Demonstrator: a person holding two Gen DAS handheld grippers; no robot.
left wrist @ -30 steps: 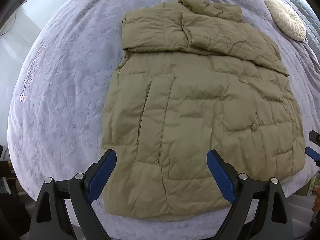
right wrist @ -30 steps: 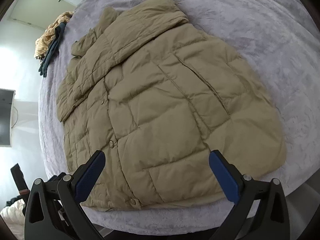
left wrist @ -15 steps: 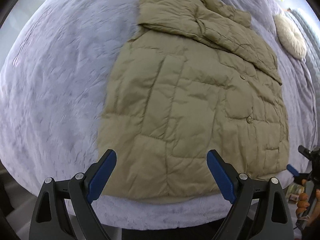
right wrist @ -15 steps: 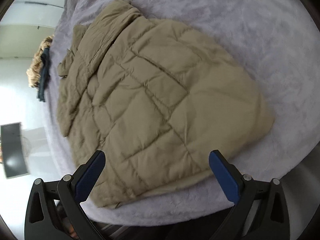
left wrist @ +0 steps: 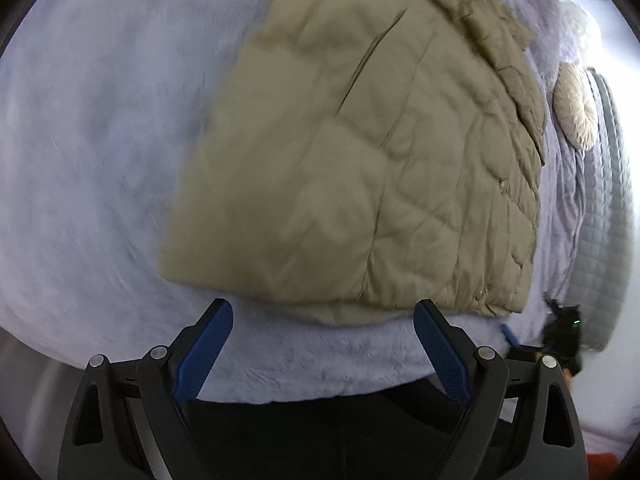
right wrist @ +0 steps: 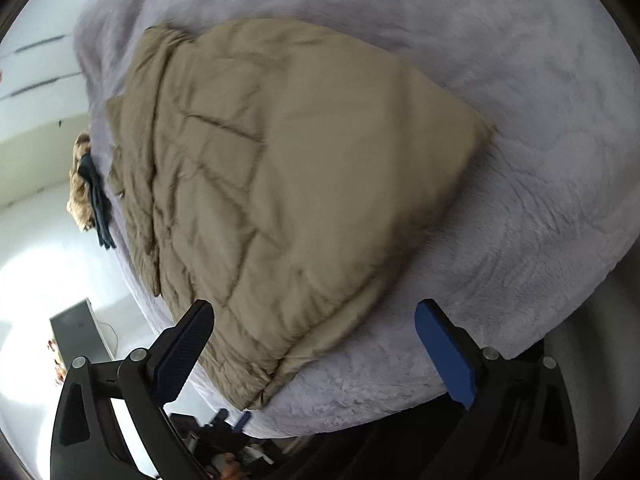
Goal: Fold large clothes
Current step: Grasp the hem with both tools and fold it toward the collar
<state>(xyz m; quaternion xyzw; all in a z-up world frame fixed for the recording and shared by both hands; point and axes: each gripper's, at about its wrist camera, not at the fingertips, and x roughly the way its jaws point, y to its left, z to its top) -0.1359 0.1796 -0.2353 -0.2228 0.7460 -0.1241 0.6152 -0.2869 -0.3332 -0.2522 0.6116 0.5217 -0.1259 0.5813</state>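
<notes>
Puffer jacket (left wrist: 360,168), olive and quilted, lies flat on the lavender bed (left wrist: 88,152), its hem just beyond both our tools. We see the left tool (left wrist: 323,346) spread wide with nothing between its blue pads, and the right tool (right wrist: 314,350) spread wide too, its left pad over the hem, gripping nothing. Farther off, a round cream cushion (left wrist: 576,112) sits beside the jacket.

Matt quilted khaki fabric jacket (left wrist: 360,168) on a soft, fuzzy lavender fleece bedspread (left wrist: 100,140)
</notes>
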